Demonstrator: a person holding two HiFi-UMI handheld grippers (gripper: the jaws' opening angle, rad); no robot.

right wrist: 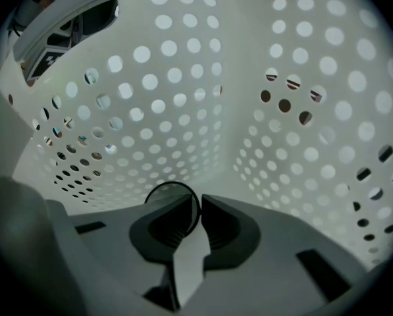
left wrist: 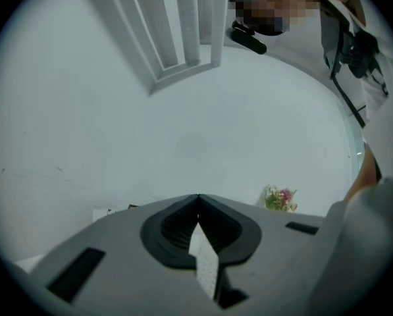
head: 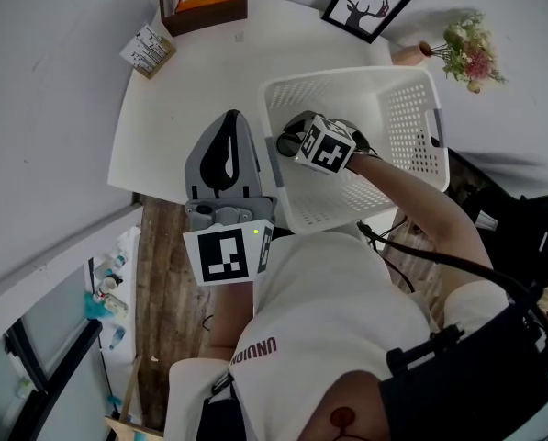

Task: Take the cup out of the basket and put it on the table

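Reaching into the white perforated basket [head: 404,108], the right hand-held gripper [right wrist: 198,206] has its jaws pinched on the dark rim of the cup [right wrist: 164,195]. The cup is inside the basket, close to its holed wall. The left hand-held gripper [head: 230,119] hangs above the near edge of the white counter [head: 209,72], jaws pressed together with nothing between them.

White perforated basket [head: 407,108], upright, at the 4 o'clock edge of the round white table [head: 209,72]. Inside it, dark-rimmed cup [right wrist: 168,195], wall pinched by right gripper [right wrist: 199,206].
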